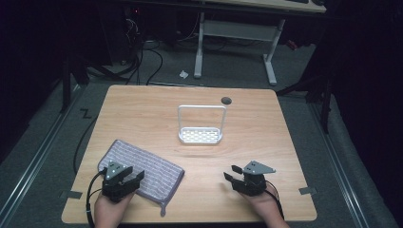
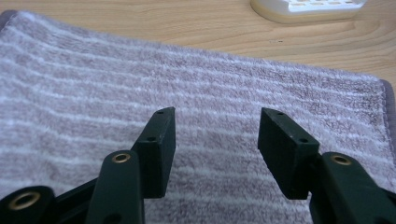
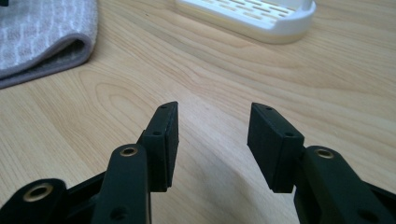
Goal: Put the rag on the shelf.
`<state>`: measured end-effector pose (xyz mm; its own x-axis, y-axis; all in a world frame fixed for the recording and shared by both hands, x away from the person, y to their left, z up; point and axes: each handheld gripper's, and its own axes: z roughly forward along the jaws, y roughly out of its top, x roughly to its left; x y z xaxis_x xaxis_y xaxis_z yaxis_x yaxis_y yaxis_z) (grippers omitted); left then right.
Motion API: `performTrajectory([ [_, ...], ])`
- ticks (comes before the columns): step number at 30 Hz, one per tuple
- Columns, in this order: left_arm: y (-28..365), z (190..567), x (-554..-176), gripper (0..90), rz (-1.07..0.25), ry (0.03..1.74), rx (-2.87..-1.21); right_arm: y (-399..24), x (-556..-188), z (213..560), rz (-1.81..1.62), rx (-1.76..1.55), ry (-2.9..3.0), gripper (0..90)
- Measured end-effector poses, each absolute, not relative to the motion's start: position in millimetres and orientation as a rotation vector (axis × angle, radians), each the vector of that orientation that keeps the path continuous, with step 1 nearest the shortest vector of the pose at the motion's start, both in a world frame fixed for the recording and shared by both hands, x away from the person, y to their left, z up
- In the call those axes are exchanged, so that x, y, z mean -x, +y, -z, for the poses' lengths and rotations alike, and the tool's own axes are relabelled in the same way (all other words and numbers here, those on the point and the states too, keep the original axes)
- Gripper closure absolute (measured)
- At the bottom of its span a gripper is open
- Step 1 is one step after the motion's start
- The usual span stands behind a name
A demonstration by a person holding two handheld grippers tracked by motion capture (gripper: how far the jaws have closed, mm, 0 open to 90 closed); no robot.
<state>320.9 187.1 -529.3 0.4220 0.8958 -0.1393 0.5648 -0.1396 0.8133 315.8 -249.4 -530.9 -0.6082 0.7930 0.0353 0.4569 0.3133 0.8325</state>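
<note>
the left gripper (image 1: 135, 176) hovered, jaws wide and empty, over a grey striped folded towel (image 1: 142, 170) on the wooden table (image 1: 142, 114). the right gripper (image 1: 231, 173) was wide too, near a white slotted rack (image 1: 200, 135).

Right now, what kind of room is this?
Probably a lab or workshop: a wooden table holds a towel and a white rack, with cables and a desk frame behind.
</note>
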Motion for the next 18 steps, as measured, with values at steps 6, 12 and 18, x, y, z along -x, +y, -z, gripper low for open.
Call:
performTrajectory([
  [6, 179, 531, -326, 45.9, -0.483, 1.226, -1.870, -255, -309, 531, -1.185, -1.151, 2.153, 56.5],
  [12, 181, 536, -322, 61.7, -0.390, 1.223, -1.874, -251, -310, 532, -1.164, -1.168, 2.150, 59.1],
  [18, 167, 540, -317, 90.0, -0.423, 1.196, -1.959, -243, -313, 532, -1.161, -1.152, 2.173, 67.5],
])
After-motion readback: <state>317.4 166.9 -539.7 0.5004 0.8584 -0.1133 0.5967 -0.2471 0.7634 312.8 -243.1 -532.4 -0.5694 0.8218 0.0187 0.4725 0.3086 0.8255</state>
